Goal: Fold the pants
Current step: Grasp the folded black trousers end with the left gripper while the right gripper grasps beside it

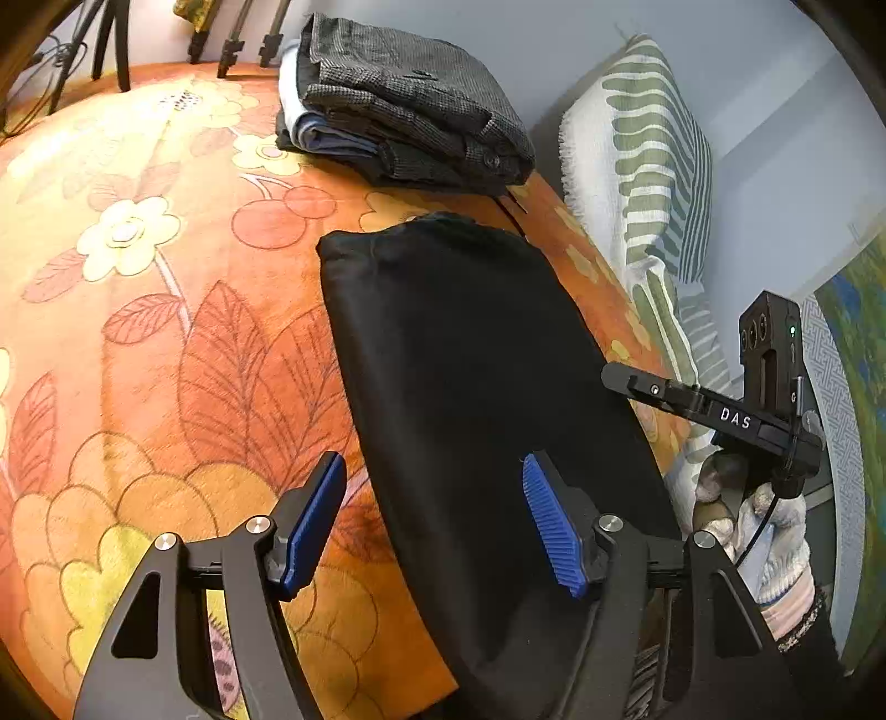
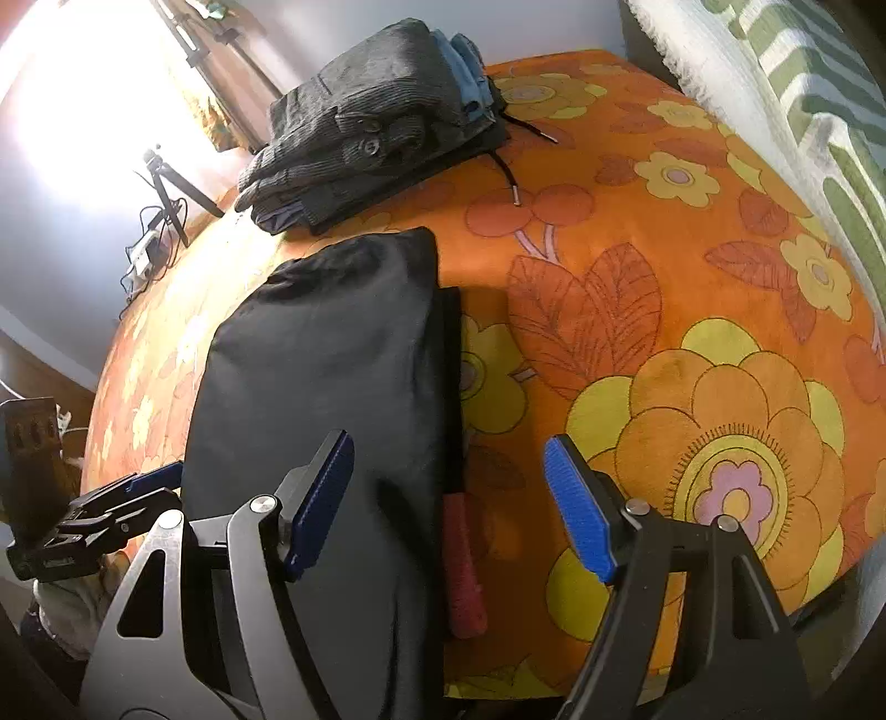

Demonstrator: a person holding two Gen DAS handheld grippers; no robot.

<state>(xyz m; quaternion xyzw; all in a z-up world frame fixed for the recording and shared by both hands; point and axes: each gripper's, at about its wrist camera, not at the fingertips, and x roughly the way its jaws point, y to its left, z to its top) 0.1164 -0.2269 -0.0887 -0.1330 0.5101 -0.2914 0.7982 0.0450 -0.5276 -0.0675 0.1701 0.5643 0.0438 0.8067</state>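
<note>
Black pants [image 1: 476, 376] lie folded lengthwise as a long strip on the orange floral bedspread [image 1: 166, 332]; they also show in the right wrist view [image 2: 332, 387] with a red band [image 2: 464, 565] at their near right edge. My left gripper [image 1: 434, 526] is open, hovering over the near left edge of the pants, holding nothing. My right gripper [image 2: 448, 504] is open above the near right edge of the pants, empty. The right gripper's body [image 1: 720, 415] shows at the right in the left wrist view; the left gripper's body [image 2: 99, 515] shows at the left in the right wrist view.
A stack of folded grey and blue clothes [image 1: 398, 111] [image 2: 376, 122] sits at the far end of the bed. A green-striped white pillow [image 1: 648, 183] leans on the wall at right. Tripod legs [image 1: 111, 50] and cables [image 2: 149, 243] stand beyond the bed.
</note>
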